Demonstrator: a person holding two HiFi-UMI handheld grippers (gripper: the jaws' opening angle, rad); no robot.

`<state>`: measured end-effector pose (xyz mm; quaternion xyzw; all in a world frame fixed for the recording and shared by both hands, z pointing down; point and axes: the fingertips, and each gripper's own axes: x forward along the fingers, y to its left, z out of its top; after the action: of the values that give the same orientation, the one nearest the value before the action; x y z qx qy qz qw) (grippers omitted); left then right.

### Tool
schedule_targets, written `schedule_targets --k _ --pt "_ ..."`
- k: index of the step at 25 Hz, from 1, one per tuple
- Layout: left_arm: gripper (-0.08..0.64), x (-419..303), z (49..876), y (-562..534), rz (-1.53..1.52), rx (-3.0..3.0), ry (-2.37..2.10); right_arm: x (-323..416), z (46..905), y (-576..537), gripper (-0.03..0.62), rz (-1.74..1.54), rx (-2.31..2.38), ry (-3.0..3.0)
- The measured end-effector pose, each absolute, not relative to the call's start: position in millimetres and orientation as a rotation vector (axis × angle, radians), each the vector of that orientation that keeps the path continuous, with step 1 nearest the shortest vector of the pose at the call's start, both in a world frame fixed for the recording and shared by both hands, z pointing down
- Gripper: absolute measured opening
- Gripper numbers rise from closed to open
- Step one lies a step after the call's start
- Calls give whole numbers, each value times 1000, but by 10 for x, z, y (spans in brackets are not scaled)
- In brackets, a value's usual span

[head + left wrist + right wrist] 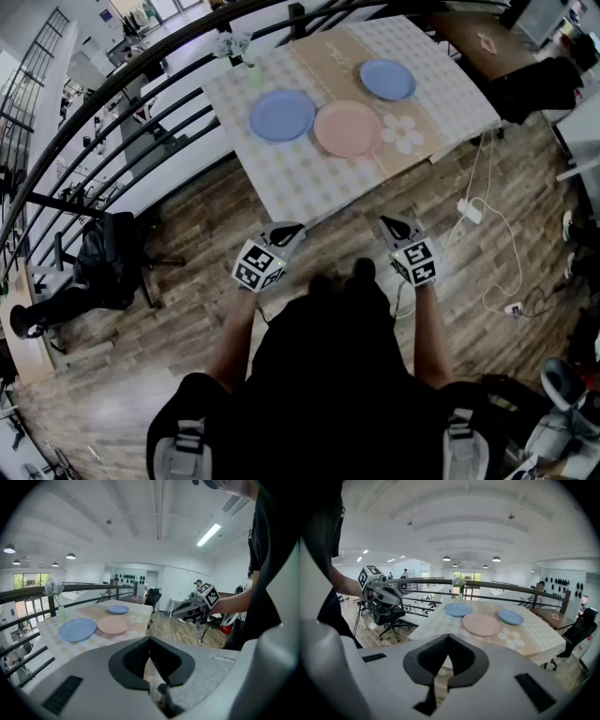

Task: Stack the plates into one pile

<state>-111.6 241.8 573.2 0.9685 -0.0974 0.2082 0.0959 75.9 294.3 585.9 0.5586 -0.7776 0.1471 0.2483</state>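
Note:
Three plates lie on the checked tablecloth of the table: a large blue plate, a pink plate touching its right edge, and a smaller blue plate farther back. None is stacked. My left gripper and right gripper hang side by side over the wooden floor, short of the table's near edge. Both are shut with nothing between the jaws. The left gripper view shows the blue plate and pink plate ahead; the right gripper view shows the pink plate nearest.
A small vase with flowers stands at the table's far left corner, next to a black railing. A black office chair is on the floor at left. A power strip and cables lie right of the table.

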Motion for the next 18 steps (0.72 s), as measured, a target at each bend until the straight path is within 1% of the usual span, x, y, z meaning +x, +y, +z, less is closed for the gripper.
schedule_targets --k 18 --pt "3 -1235 5766 2485 620 2861 -307 704 5860 2972 -3 404 1538 -2103"
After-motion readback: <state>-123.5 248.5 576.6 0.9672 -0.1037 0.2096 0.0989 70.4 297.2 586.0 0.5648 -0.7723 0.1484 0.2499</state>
